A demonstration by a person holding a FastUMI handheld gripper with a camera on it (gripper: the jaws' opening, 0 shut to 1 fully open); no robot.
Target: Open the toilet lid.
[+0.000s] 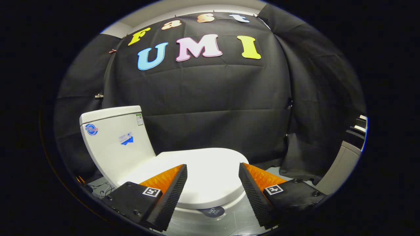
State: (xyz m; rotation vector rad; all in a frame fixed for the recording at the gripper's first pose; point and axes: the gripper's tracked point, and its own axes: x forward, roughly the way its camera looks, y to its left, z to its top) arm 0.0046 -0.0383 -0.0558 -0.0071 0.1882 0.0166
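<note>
A white toilet stands just ahead of my fingers, seen from its side. Its lid (206,170) lies flat and closed on the bowl, the rounded front end toward the right. The tank (116,144) rises at the left, with a few stickers on its side. My gripper (212,170) is open, its two orange-and-black fingers spread wide in front of the lid's near edge. The left finger (174,186) and the right finger (252,186) hold nothing, and the lid shows in the gap between them. I cannot tell whether the fingertips touch the lid.
Black cloth walls close in behind and to the right of the toilet. A grey floor (229,219) runs under the bowl, with a dark round sticker (213,211) on it. Thin cables (101,188) lie on the floor by the tank's base. A grey panel (341,167) stands at the far right.
</note>
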